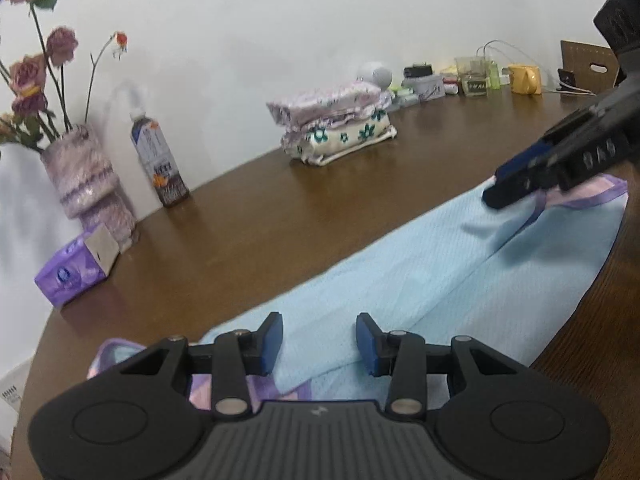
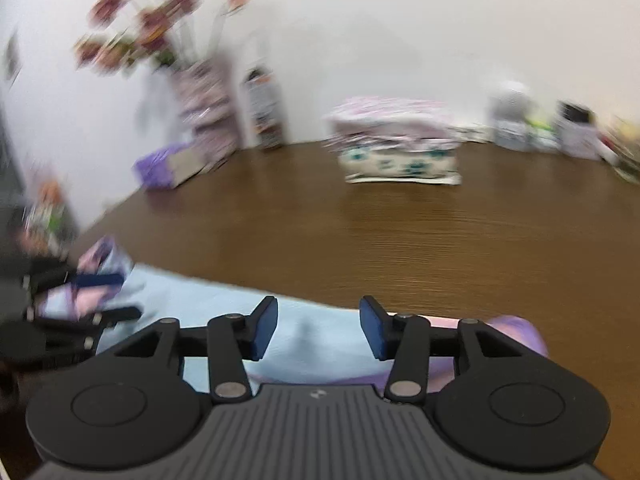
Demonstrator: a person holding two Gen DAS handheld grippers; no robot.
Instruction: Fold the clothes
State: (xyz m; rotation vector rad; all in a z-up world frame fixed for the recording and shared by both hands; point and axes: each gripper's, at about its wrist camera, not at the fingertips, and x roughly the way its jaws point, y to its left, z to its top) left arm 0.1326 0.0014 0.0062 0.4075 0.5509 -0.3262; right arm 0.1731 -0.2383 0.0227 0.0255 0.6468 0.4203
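Left gripper angles down over the near end of the light blue garment, jaws parted with nothing between them. Right gripper tilts down at the other end, jaws apart too, empty. The garment lies stretched along the brown surface. Further back, a stack of folded clothes, a bottle, a vase of flowers against the white wall.

Bare table btwn garment, folded stack
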